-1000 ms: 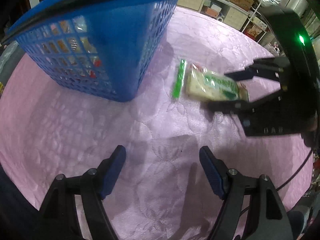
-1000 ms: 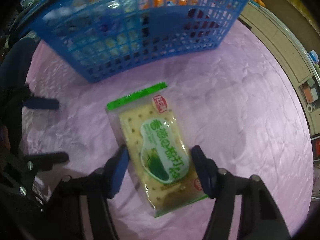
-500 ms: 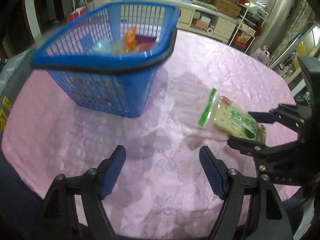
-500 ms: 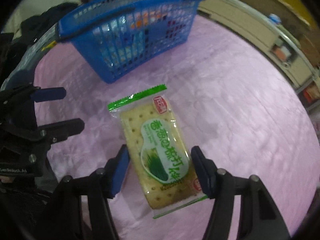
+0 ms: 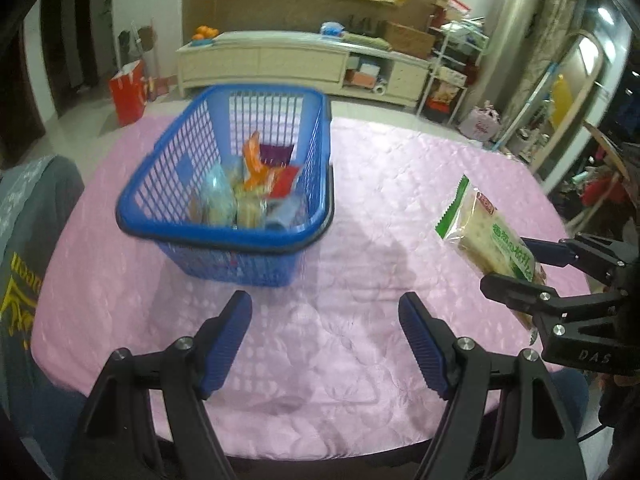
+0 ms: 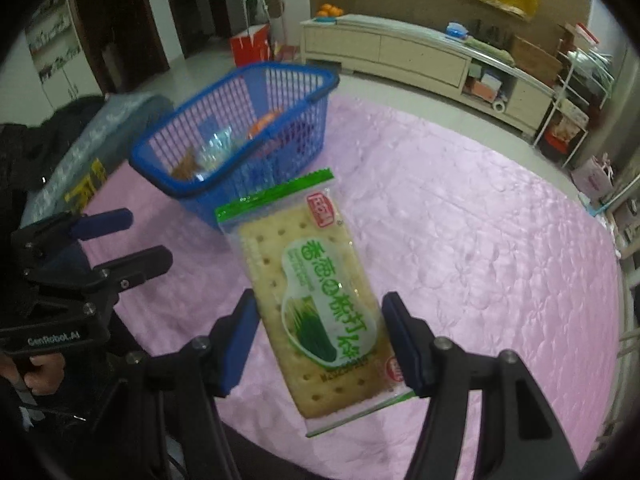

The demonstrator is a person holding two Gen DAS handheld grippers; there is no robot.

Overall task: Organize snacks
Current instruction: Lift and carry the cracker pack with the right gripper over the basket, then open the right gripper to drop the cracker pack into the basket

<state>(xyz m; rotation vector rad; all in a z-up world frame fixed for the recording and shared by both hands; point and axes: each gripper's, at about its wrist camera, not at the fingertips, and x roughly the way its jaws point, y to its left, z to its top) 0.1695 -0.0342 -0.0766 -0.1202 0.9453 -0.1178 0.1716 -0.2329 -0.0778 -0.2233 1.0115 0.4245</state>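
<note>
The right gripper (image 6: 316,340) was clenched on a flat, clear-wrapped packet of pale soda crackers with a green sealed edge and green label (image 6: 316,300), its blue pads pressing the packet's two long sides near the lower end. The packet hung in the air above the round desk covered in a quilted pink cloth (image 5: 380,208), tilted, with most of its length sticking out beyond the pads toward the blue plastic lattice basket (image 5: 224,184). That basket stood on the desk well apart from the packet and already held several wrapped snacks in orange, red and pale colours.

The left gripper (image 5: 325,344) was released, jaws wide with nothing between them, hovering over bare cloth just in front of the basket.

From where I stood, the grip looked the weak point: the pads held only the slippery film at the packet's edges, low down, so a quick swing toward the basket could let it pivot or slide out and drop onto the cloth. A harder squeeze might snap the crackers. The packet is long, too, and could catch on the basket's dark rim if it came in flat. The idle left gripper sat close to the likely path and could be bumped.
</note>
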